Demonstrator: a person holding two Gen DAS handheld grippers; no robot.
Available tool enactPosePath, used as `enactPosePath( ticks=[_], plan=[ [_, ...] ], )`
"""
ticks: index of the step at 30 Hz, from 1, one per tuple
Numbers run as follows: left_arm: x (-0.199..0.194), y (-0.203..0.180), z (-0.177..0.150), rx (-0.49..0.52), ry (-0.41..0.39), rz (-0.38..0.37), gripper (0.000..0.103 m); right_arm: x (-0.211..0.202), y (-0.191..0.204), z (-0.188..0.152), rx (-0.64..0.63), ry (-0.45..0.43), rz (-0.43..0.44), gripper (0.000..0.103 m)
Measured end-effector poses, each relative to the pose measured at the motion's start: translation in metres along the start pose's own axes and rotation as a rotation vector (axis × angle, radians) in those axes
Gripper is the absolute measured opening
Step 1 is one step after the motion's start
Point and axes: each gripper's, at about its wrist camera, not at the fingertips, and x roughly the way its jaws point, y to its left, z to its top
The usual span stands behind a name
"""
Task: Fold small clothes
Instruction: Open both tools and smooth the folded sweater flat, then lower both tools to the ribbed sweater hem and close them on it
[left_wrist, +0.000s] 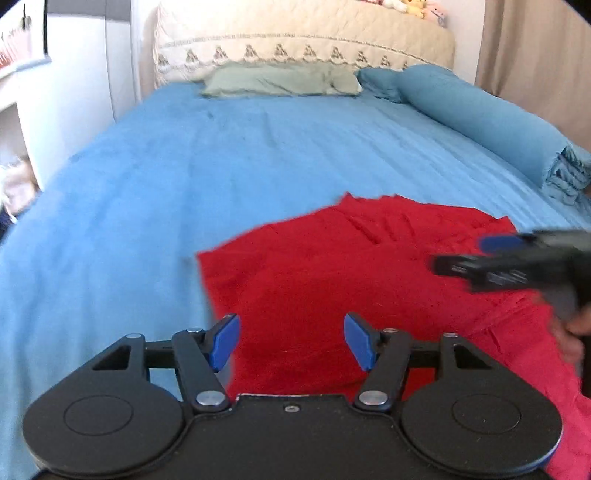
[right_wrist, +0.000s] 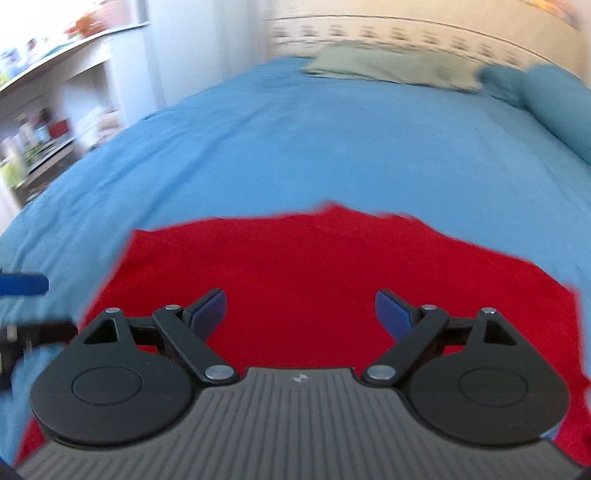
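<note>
Blue bed carries the red garment flat at its near edge, long axis seemingly crosswise, so we judge a fold just laid; our left gripper and right gripper, jaws open and empty, must next pick an edge.

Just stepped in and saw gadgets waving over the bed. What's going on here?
A person is folding a small red fabric garment on the bed's blue cover, holding a black two-finger gripper in each hand. Both the left gripper and the right gripper hover over the garment with jaws open and nothing between them. The garment lies fairly flat near the bed's edge, its far side a bit uneven; neither gripper holds it now.
</note>
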Motion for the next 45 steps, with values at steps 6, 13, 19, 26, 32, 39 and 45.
enactPosePath(
  ticks=[6,13,19,26,32,39,45],
  plan=[
    [0.036,0.007,-0.010,-0.084,0.084,0.012,0.064,-0.019,-0.073,-0.049,0.095,0.079,-0.109,0.103],
    [0.020,0.004,0.001,-0.134,0.110,0.055,0.068,-0.025,-0.101,-0.068,0.131,0.082,-0.076,0.103],
    [-0.064,-0.016,0.003,-0.068,0.089,0.184,0.103,-0.091,-0.115,-0.041,0.138,0.018,-0.027,0.103],
    [-0.137,-0.011,-0.042,-0.152,0.331,0.082,0.103,-0.197,-0.149,-0.048,0.173,0.170,0.027,0.103],
    [-0.150,-0.018,-0.113,-0.263,0.539,-0.074,0.094,-0.247,-0.170,-0.108,0.238,0.355,-0.005,0.103],
    [-0.148,-0.028,-0.173,-0.341,0.616,-0.115,0.080,-0.265,-0.174,-0.188,0.278,0.518,-0.012,0.095],
    [-0.148,-0.031,-0.178,-0.330,0.596,-0.110,0.072,-0.263,-0.174,-0.210,0.333,0.578,0.013,0.087]
  ],
)
